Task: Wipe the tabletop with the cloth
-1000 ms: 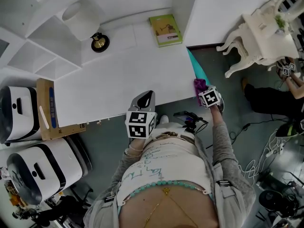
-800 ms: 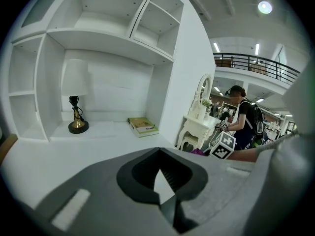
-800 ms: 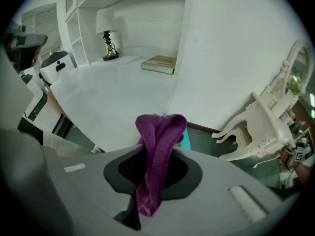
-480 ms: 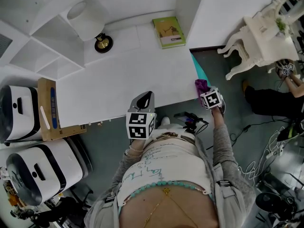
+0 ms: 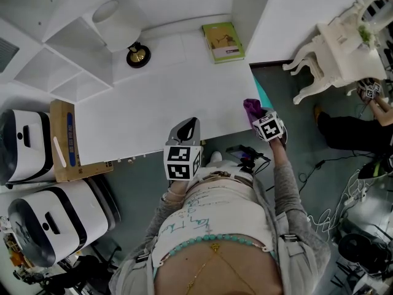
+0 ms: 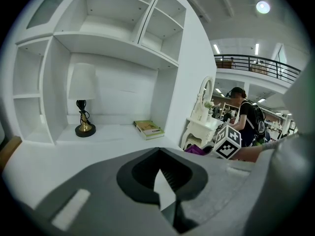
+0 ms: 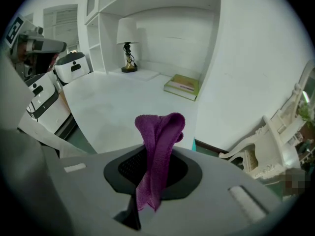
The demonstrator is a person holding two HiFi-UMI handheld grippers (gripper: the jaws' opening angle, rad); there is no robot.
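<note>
The white tabletop [image 5: 166, 97] fills the middle of the head view. A purple cloth [image 5: 252, 107] [image 7: 158, 146] is clamped in my right gripper [image 5: 258, 117] [image 7: 147, 195], sticking up in a folded bunch from its jaws. It hovers at the table's front right corner, beside a teal strip [image 5: 261, 94] on the table's side. My left gripper [image 5: 191, 125] [image 6: 165, 193] is shut with nothing in it, held over the table's front edge, left of the right one. The right gripper's marker cube [image 6: 228, 141] shows in the left gripper view.
A lamp [image 5: 137, 55] and a green book [image 5: 223, 42] stand at the back of the table. Shelves rise at the left. A cardboard box [image 5: 62, 141] and white machines [image 5: 24, 146] sit left. A white ornate stand [image 5: 338, 45], cables and another person [image 5: 350, 128] are right.
My right gripper has carried the cloth a little left, from beside the table's side to over its front right corner. The left gripper has stayed put. The head view shifted slightly.
</note>
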